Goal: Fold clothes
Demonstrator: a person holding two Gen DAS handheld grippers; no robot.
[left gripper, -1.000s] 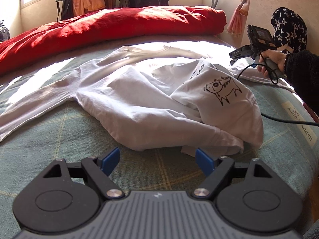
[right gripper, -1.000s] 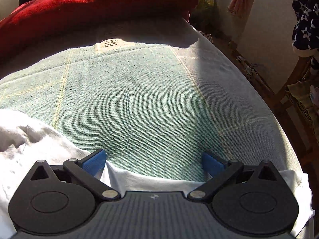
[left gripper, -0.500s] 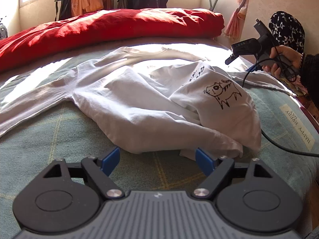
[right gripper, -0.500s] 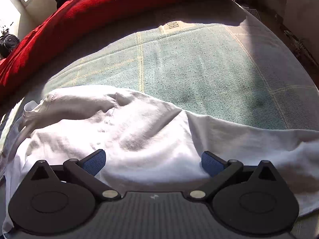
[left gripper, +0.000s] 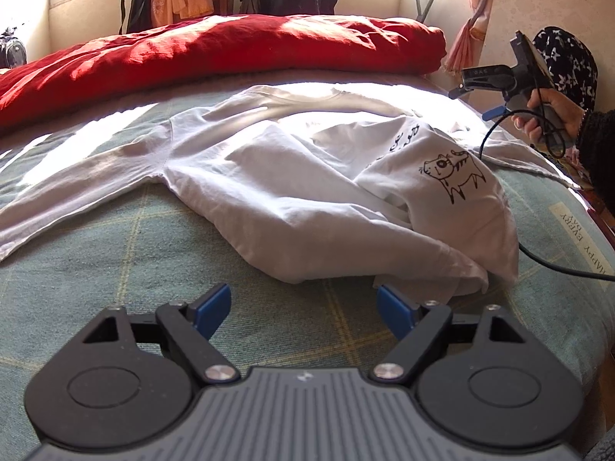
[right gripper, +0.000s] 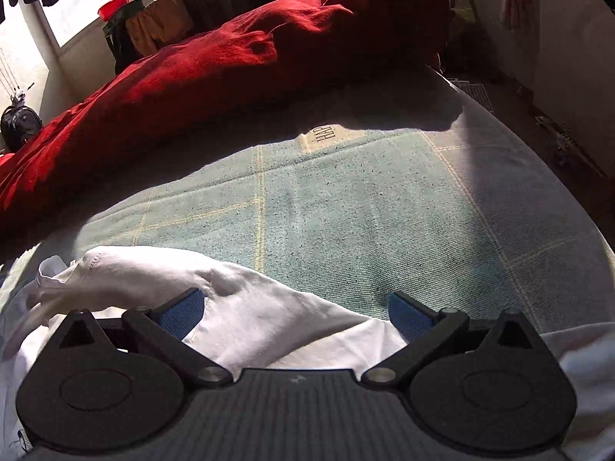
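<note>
A white long-sleeved shirt with a black cat drawing lies crumpled on the green checked bed cover. One sleeve stretches out to the left. My left gripper is open, low over the cover, just short of the shirt's near hem. In the left wrist view my right gripper, held by a hand, hovers open above the shirt's far right side. In the right wrist view the right gripper is open above a fold of the white shirt, with nothing between its fingers.
A red duvet is bunched along the far side of the bed. A black cable trails over the bed's right edge. A clothes rack and hanging dark garments stand by the window. The bed's right edge drops to the floor.
The right gripper has risen and tilted up, so less shirt and more bed cover and duvet show in its view. The left gripper has barely moved.
</note>
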